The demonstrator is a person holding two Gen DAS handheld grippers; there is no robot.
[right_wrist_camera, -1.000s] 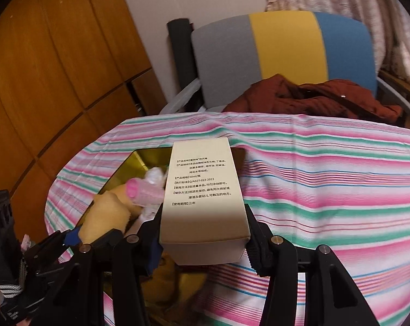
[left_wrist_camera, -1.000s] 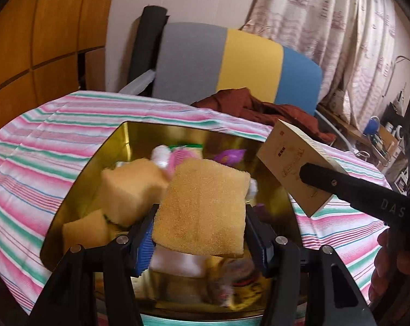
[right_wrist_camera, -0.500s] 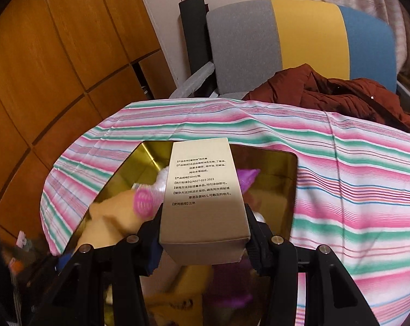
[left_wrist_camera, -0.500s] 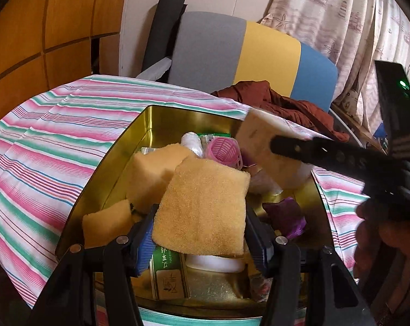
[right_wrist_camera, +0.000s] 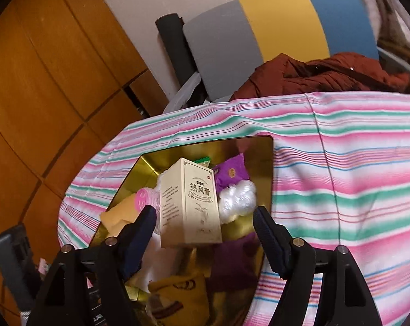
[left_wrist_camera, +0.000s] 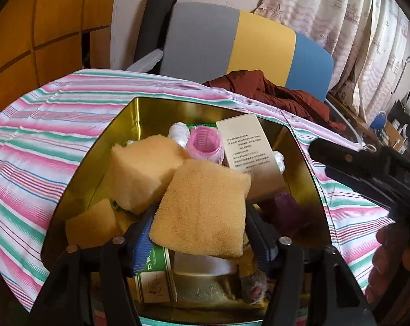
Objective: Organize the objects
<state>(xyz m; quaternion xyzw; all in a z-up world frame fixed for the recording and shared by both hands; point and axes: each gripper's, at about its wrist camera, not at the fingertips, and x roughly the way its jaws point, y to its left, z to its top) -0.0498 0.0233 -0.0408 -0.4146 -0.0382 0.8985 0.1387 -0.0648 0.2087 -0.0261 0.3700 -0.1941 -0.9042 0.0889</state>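
Gold tin point(left_wrist_camera: 77, 182) holding sponges point(left_wrist_camera: 202, 209), cream carton point(right_wrist_camera: 190, 203), pink roller point(left_wrist_camera: 205, 144)

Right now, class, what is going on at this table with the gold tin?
A person with a gripper in each hand is packing loose items into the gold tin. The right gripper has just opened, and the beige carton now stands in the tin, clear of its pads. The left gripper has also just been opening; the yellow sponge lies between its fingers over the tin.
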